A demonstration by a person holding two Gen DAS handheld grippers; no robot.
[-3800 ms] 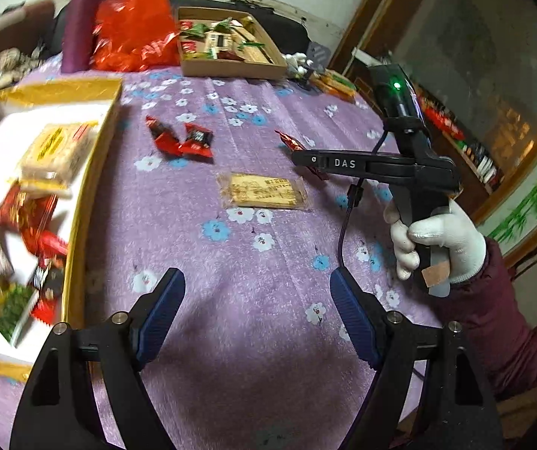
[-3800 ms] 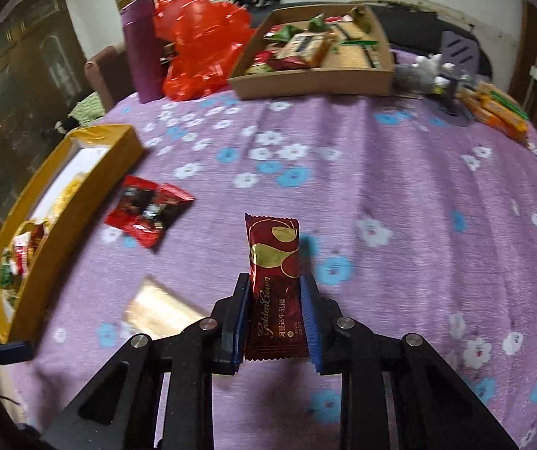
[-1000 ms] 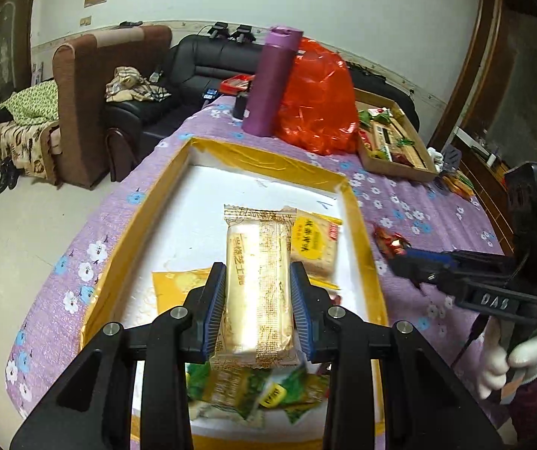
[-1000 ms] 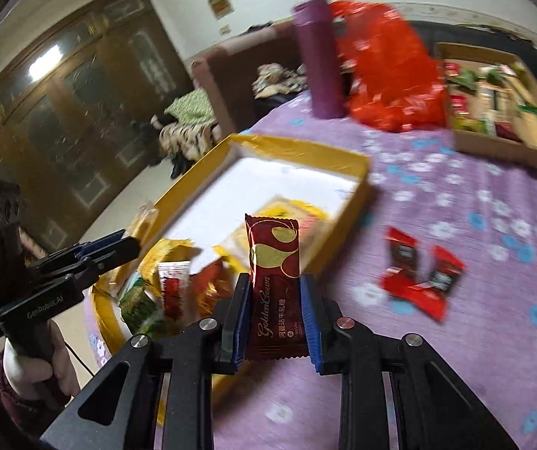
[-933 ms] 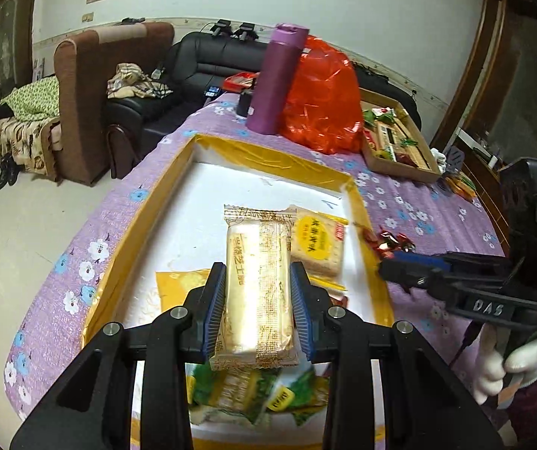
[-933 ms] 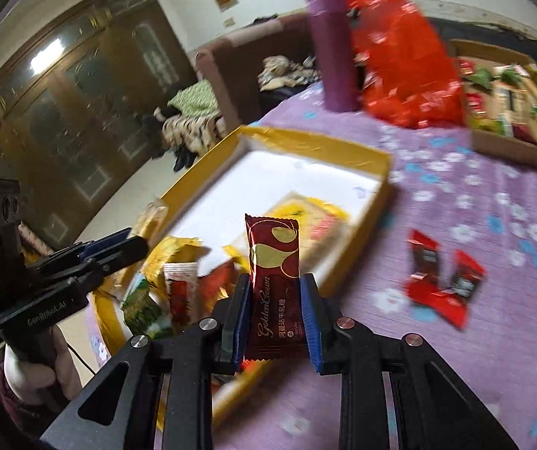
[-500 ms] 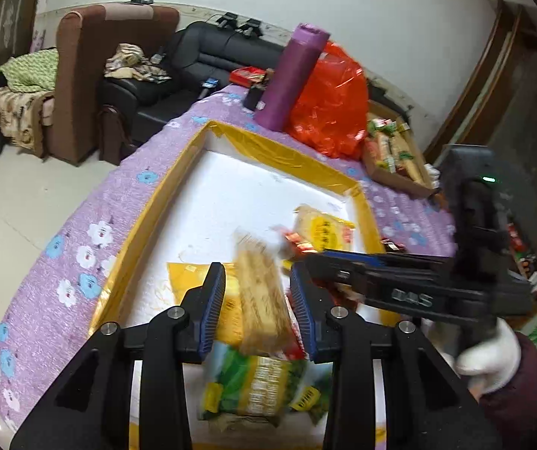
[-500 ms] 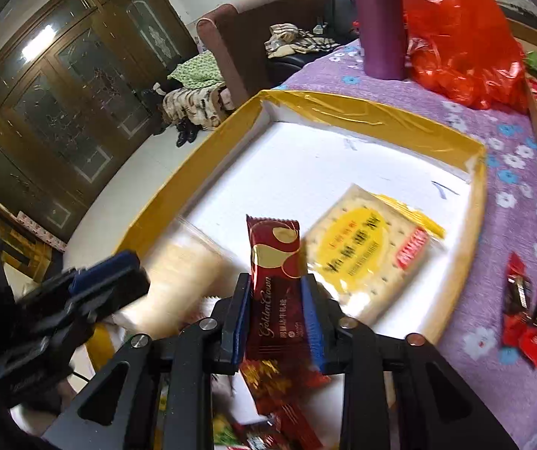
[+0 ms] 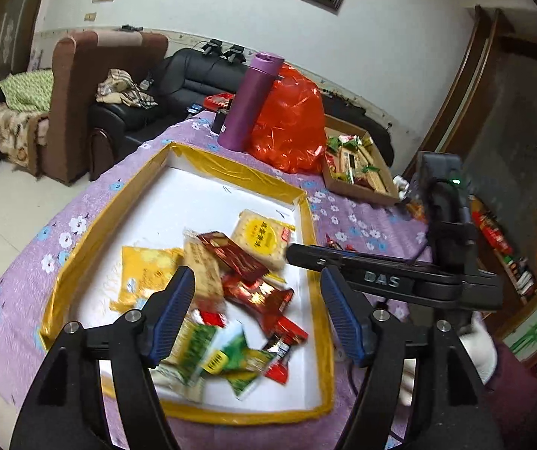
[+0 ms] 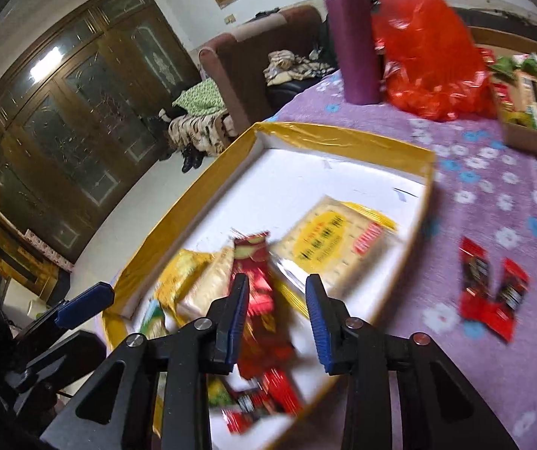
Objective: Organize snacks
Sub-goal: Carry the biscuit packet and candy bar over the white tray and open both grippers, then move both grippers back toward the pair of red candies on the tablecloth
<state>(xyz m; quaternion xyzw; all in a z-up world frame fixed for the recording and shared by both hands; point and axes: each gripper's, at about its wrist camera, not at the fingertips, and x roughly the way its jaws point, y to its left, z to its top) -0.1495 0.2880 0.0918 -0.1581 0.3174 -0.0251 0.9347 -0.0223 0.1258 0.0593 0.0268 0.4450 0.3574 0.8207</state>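
Below both opening, seemingly empty hand-held grippers [image 9: 259,309] [image 10: 276,309], the gold-rimmed white tray [image 9: 208,163] holds most snacks; two red wrapped candies [image 10: 491,292] remain right of it on the table.

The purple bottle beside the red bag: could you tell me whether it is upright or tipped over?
Upright: the purple bottle stands on its base.

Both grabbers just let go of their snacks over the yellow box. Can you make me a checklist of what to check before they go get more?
1. Left gripper empty: ok, jaws opening, nothing between them.
2. Right gripper empty: ok, jaws opening, pads off the dark red wrapper below.
3. Dark red wrapper inside the yellow box: ok, lying on the pile.
4. Pale cracker pack inside the box: ok, though blurred.
5. Snacks left on the cloth: not ok, red packets lie outside the box.
6. Grippers clear of each other: cannot tell, they are close.
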